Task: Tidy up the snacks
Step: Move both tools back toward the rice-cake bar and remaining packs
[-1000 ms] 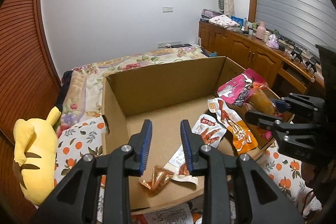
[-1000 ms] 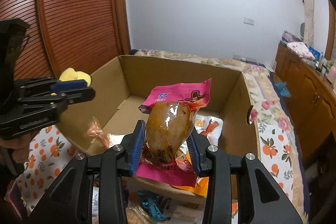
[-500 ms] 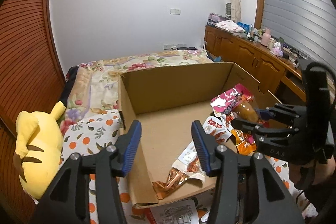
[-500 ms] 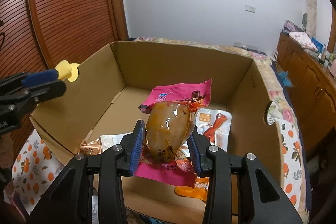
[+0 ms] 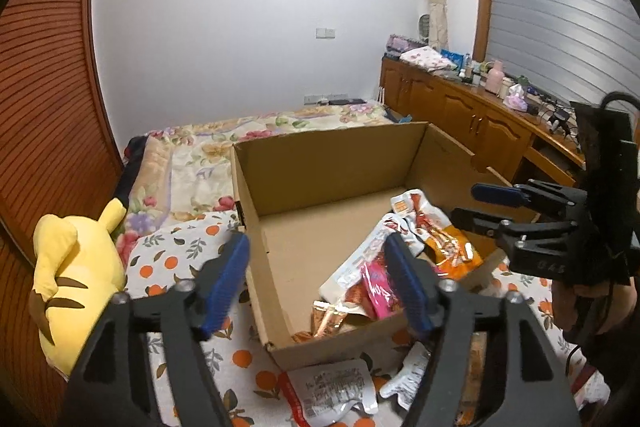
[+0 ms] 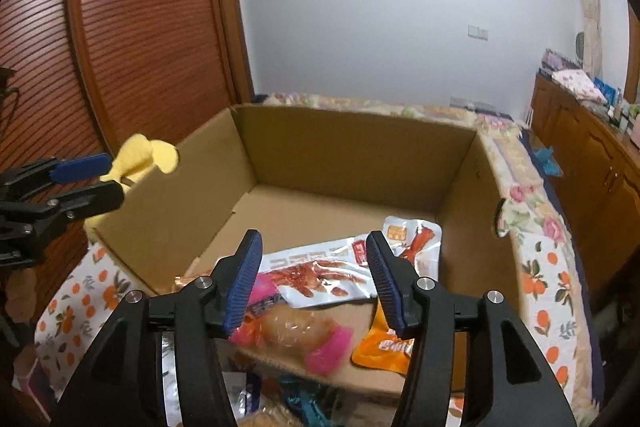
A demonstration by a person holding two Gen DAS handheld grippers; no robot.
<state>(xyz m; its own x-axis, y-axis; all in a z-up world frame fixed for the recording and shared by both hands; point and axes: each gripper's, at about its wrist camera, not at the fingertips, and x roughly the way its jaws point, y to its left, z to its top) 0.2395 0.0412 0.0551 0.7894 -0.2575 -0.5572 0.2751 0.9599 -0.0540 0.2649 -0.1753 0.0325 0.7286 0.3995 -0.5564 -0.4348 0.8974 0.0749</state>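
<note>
An open cardboard box (image 5: 320, 163) (image 6: 344, 151) sits on the bed and holds several snack packs. The pink pack with a brown snack (image 6: 296, 331) (image 5: 378, 289) lies at the box's near edge, just below my right gripper (image 6: 314, 277), which is open and empty above it. A white and red pack (image 6: 320, 273) and an orange pack (image 6: 384, 347) (image 5: 452, 251) lie beside it. My left gripper (image 5: 320, 287) is open and empty, held over the box's near left corner. It shows at the left of the right wrist view (image 6: 80, 179).
A yellow plush toy (image 5: 76, 275) lies left of the box on the orange-print sheet (image 5: 172, 259). More snack packs (image 5: 336, 387) lie on the bed in front of the box. A wooden cabinet (image 5: 460, 111) runs along the right wall.
My right gripper has opened and let go of the pink pack, which now lies in the box. My left gripper has opened wider and pulled back to the left.
</note>
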